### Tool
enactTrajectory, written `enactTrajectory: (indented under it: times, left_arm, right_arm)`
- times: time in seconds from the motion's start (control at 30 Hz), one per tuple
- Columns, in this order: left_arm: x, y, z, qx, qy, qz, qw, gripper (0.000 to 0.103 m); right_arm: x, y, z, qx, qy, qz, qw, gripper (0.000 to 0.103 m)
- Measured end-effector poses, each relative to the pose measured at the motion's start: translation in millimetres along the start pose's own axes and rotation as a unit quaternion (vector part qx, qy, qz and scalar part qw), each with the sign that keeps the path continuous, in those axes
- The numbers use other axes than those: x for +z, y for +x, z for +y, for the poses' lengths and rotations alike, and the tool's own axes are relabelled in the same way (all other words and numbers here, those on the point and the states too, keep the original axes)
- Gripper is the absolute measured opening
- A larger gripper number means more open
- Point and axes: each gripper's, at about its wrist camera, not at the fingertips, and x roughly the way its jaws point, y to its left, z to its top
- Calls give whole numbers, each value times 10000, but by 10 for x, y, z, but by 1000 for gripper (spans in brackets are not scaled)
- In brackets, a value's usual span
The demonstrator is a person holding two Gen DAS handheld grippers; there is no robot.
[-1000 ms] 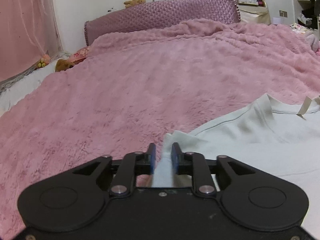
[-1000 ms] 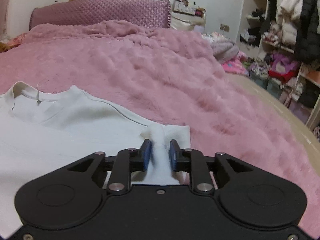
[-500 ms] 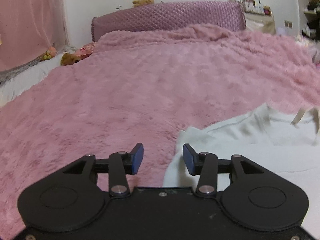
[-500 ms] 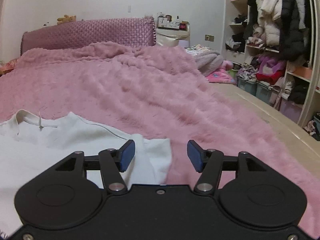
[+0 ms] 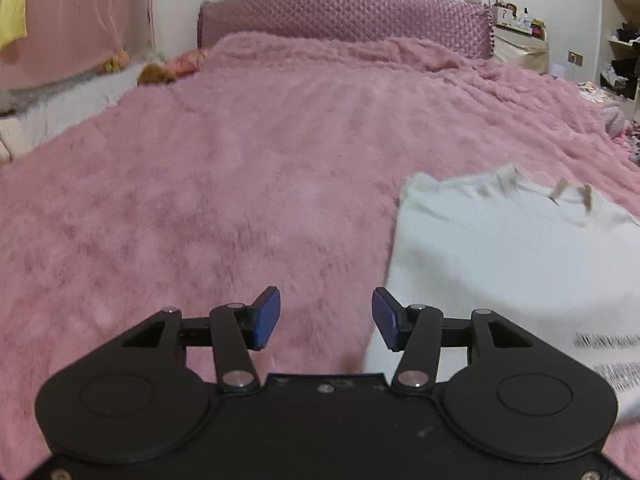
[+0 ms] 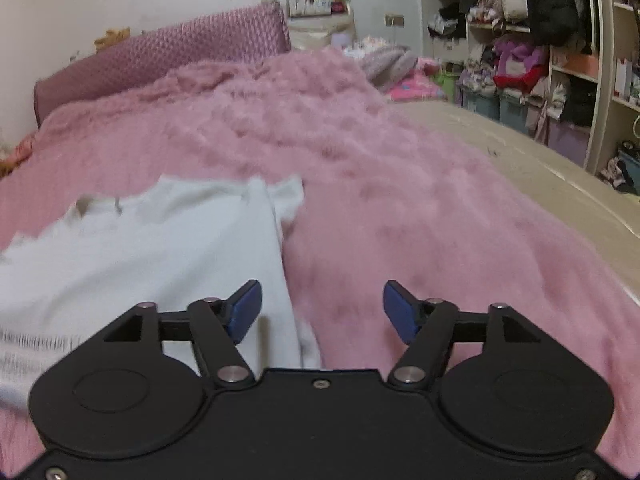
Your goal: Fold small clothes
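White garment [image 5: 500, 256] lay flat on pink blanket [image 5: 240, 184], between both grippers. Left gripper [image 5: 326, 318] and right gripper [image 6: 322, 312] gaped, empty. Next grasp probably wants matching side edges, level.

One white shirt [image 5: 500, 248], one pink blanket [image 5: 240, 160].

The white garment [image 5: 500, 256] is being cut off by the right edge in the left wrist view and by the left edge in the right wrist view, and its lower part is being hidden behind both gripper bodies. The dark print [image 5: 608, 340] on it is being blurred too much to be read. The items on the shelves [image 6: 532, 52] are being smeared by motion and cannot be told apart.
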Motion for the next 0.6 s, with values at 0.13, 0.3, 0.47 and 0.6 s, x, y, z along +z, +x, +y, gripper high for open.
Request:
enactTrajectory:
  times: [0.13,0.3,0.47,0.6]
  left_arm:
    - [-147,-19,0,-308,-289,508,9978,53]
    - [-319,-29,-212,-321,26,863,9957,54]
    - [-368,-29,-340,-158,311,822,9960,54]
    - [-337,48,-238,-250,26,954,9951,56]
  right_arm:
    - [-159,-87,-91,427,360,450,9974,67]
    - [-198,54,-74,570,531,676,9947,69]
    - [-199,153,88,759,347,559,9949,69]
    - [-252,181,319,429,-470,581,9963,46]
